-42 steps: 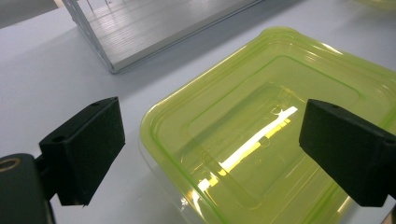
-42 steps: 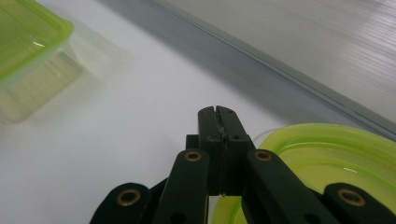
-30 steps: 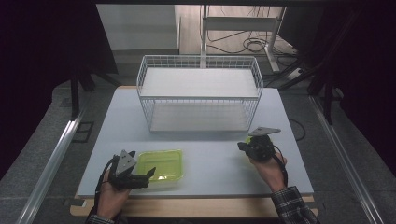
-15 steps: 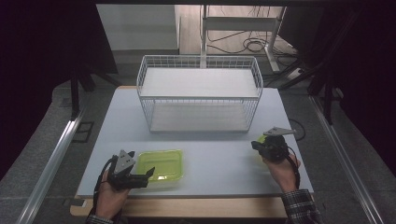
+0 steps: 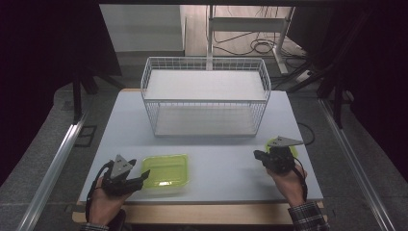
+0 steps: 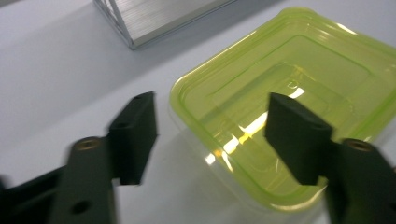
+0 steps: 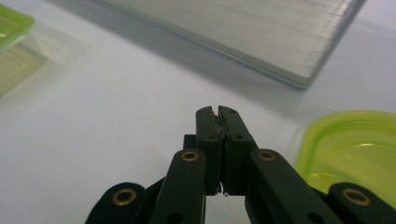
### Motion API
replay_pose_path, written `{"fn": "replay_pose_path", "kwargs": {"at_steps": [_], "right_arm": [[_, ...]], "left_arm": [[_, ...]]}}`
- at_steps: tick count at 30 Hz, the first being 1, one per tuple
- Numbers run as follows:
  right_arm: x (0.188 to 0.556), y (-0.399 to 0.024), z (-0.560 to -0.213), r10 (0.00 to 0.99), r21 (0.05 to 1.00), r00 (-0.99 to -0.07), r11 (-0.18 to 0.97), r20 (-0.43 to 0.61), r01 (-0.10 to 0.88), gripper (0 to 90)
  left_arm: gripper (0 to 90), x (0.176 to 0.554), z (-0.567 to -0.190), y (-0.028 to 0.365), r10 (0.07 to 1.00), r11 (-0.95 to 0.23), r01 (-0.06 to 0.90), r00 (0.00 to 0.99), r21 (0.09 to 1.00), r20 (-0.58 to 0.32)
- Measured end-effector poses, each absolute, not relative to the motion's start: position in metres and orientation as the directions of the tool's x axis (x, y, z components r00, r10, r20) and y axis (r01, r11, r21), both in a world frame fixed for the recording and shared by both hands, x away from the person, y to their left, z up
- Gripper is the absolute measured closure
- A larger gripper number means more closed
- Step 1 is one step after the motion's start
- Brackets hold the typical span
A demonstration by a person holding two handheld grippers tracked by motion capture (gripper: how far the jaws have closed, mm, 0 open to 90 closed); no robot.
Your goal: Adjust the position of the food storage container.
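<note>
A clear container with a yellow-green lid (image 5: 166,170) (image 6: 289,93) sits near the table's front left. My left gripper (image 5: 144,174) (image 6: 212,114) is at the container's left side, straddling its near corner. Its jaws have just been closing, but the pads (image 6: 135,130) stand clear of the container. A second yellow-green container (image 5: 270,143) (image 7: 355,149) lies at the front right, mostly hidden behind my right gripper (image 5: 257,155) (image 7: 217,114). That gripper is shut with nothing in it and points left across the bare table.
A white wire basket (image 5: 204,103) stands on the far half of the table, its flat base (image 7: 261,32) just ahead of the right gripper. Bare table surface (image 5: 221,168) lies between the two hands. The front edge (image 5: 202,211) runs just before the wrists.
My right gripper has moved to the right and slightly nearer the front edge, still shut. The left hand has stayed beside the green container.
</note>
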State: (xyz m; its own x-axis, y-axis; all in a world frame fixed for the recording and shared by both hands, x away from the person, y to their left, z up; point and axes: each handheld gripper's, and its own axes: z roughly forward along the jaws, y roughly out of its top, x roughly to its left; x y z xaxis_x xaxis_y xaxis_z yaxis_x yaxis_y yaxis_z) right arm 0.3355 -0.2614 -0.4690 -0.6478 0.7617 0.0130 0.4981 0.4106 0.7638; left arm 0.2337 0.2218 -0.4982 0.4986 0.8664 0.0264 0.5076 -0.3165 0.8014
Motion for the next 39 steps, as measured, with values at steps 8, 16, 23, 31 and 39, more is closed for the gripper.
{"fn": "replay_pose_path", "kwargs": {"at_steps": [8,16,23,31,39], "right_arm": [[0.325,-0.255,-0.472,0.738,0.762,-0.674,0.424,0.021,0.489,84.7],[0.318,-0.253,-0.475,0.726,0.757,-0.687,0.436,0.024,0.487,84.4],[0.315,-0.251,-0.477,0.718,0.751,-0.695,0.447,0.024,0.487,84.3],[0.315,-0.25,-0.478,0.718,0.748,-0.696,0.447,0.028,0.491,84.4],[0.313,-0.249,-0.479,0.708,0.744,-0.705,0.453,0.034,0.491,83.7]], "left_arm": [[83.0,0.238,-0.504,0.241,0.875,-0.337,0.572,0.483,0.748,0.025],[89.8,0.246,-0.521,0.227,0.821,-0.462,0.636,0.57,0.618,0.027],[89.8,0.248,-0.519,0.207,0.776,-0.484,0.599,0.631,0.638,-0.004],[89.7,0.254,-0.519,0.181,0.731,-0.498,0.555,0.682,0.666,-0.022],[89.6,0.262,-0.52,0.163,0.716,-0.495,0.536,0.698,0.684,-0.029]]}}
